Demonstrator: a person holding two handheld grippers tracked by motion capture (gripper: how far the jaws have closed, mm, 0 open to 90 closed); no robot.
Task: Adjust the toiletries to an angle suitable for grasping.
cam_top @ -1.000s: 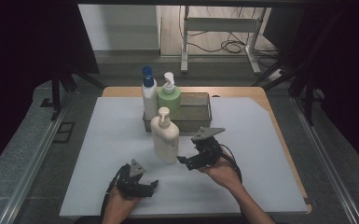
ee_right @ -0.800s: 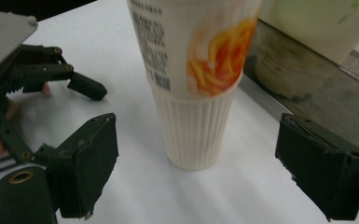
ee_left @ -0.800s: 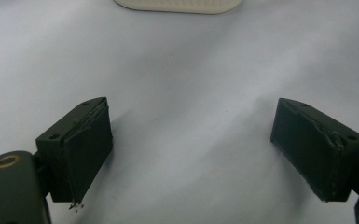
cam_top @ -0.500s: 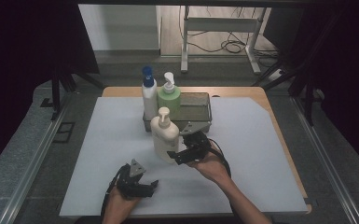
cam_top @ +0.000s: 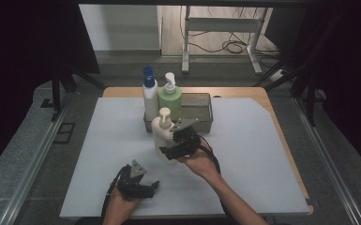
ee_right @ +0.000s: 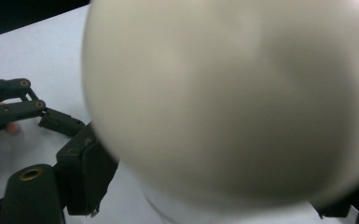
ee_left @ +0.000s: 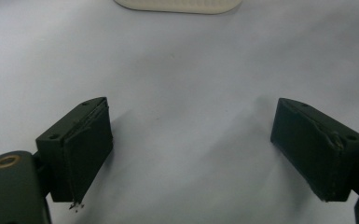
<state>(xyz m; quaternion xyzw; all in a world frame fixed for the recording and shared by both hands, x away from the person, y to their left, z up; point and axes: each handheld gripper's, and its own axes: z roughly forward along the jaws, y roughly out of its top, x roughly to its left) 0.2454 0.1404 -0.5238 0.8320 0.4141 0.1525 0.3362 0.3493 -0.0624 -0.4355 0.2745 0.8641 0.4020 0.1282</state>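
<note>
A cream pump bottle (cam_top: 161, 135) stands upright on the white board (cam_top: 262, 154), just in front of a grey bin (cam_top: 199, 112). My right gripper (cam_top: 167, 150) reaches in from the right with its jaws on either side of the bottle's lower body. In the right gripper view the blurred bottle (ee_right: 233, 102) sits between the jaws of the gripper (ee_right: 214, 191). They have just been closing around it, and I see no firm pinch. My left gripper (cam_top: 152, 186) rests open near the front edge, nothing between its jaws (ee_left: 191, 154). The bottle's base (ee_left: 177, 4) lies ahead of it.
A white bottle with a blue cap (cam_top: 149, 96) and a green pump bottle (cam_top: 169, 96) stand at the bin's left end. The board lies on a wooden table (cam_top: 267, 101). A dark floor, metal rails and a table frame surround it.
My right gripper has moved left across the board up to the cream bottle, so that the bottle now stands between its jaws. The left gripper has stayed put.
</note>
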